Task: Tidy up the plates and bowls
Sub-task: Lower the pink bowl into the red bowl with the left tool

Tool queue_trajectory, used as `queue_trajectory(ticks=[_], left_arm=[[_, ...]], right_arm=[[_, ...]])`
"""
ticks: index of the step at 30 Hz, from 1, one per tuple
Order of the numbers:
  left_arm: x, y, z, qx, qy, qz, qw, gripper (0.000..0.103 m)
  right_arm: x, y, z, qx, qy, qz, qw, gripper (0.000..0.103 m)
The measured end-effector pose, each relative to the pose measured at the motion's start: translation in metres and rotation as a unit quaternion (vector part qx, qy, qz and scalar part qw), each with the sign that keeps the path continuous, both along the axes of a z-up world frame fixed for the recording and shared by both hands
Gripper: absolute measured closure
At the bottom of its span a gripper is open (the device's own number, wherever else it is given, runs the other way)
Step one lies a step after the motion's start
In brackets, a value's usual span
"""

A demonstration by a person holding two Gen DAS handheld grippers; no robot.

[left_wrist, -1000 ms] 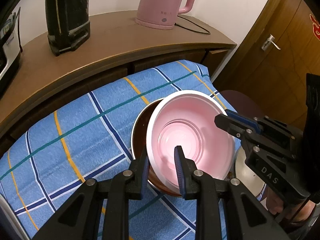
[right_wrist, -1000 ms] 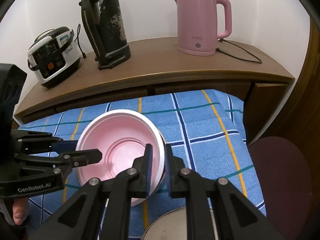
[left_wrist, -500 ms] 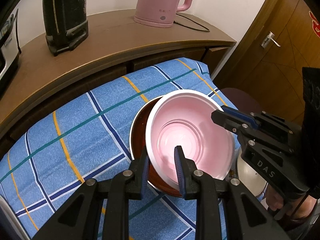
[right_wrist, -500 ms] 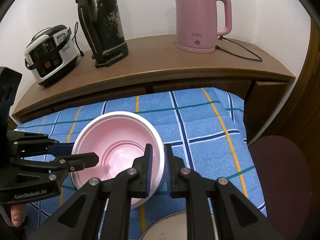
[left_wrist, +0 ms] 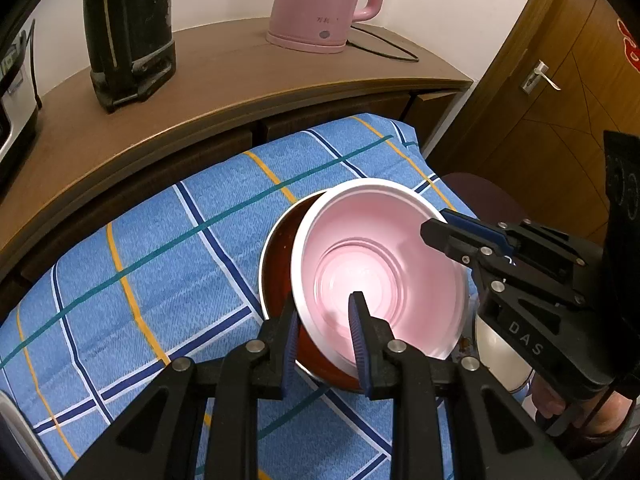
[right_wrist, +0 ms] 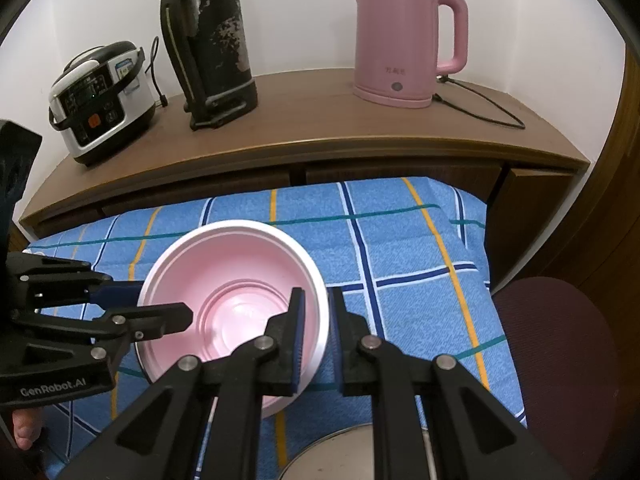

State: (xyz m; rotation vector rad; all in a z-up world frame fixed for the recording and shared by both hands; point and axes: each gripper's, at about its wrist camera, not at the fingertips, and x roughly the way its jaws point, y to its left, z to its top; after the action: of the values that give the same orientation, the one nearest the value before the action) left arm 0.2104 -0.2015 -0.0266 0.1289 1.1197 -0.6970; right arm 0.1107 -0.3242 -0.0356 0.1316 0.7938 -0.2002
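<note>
At lower centre of the left wrist view, the left tool (left_wrist: pixel 324 320) is clenched on the near rims of the pink bowl (left_wrist: pixel 384 264) and the brown bowl (left_wrist: pixel 280 264) it sits in, over the blue checked cloth (left_wrist: pixel 160 264). The right tool (right_wrist: pixel 316 316) grasps the pink bowl's rim at lower centre of its view.

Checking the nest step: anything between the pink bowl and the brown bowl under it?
Nothing visible. Left gripper and right gripper both clamp the pink bowl rim; it sits tilted in the brown bowl.
</note>
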Motion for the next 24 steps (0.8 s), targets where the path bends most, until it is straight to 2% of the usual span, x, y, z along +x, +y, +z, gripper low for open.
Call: queue_trajectory(ticks=[12,16,24], left_arm=[[-0.0014,-0.0018,0.0019,0.009,-0.009,-0.003,0.9999,0.076],[-0.005,-0.0029,0.0069,0.023,-0.031,-0.001,0.9993,0.076],[-0.0033,-0.0023,0.0039,0.022,-0.027,-0.003,0.9994,0.076]], right_arm=[[-0.0008,0.0027,-0.0001,-0.009,0.002,0.003,1.0,0.09],[-0.0002,0.0024,0.0001,-0.009,0.003,0.004,1.0,0.09],[-0.0002,0.0021,-0.0003,-0.008,0.003,0.006,1.0,0.09]])
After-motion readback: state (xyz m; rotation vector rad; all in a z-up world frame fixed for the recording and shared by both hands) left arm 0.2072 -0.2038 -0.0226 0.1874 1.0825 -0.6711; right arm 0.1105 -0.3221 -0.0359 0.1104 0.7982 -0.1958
